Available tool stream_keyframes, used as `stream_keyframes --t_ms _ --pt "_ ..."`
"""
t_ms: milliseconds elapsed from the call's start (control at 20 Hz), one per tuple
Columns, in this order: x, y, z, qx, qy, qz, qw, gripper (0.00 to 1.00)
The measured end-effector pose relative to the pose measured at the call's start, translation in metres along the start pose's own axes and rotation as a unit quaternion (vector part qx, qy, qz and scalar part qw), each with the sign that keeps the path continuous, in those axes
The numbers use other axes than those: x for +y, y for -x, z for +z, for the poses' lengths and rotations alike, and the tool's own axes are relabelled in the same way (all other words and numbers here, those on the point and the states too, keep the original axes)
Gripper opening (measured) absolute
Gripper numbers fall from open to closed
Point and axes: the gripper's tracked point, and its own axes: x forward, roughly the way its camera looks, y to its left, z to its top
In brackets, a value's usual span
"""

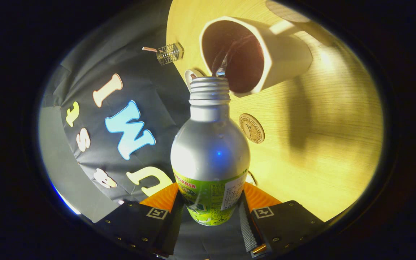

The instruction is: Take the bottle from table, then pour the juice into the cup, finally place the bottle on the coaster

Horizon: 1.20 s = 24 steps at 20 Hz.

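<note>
Pouring juice, seemingly, from gripper-clamped bottle into cup

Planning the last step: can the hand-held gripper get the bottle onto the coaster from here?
Probably yes: the hand-held gripper, shut on the bottle, has bare table around the coaster; the cup lies beyond it.
</note>
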Motion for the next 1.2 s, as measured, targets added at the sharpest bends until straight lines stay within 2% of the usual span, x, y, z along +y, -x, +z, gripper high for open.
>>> stream_keyframes --t_ms 700,1200 --pt "0.034 0.006 0.015 -0.023 -0.104 0.036 0.994 0.70" --pt "0.041 0.007 0.013 -0.030 -0.138 0.040 0.989 0.70"
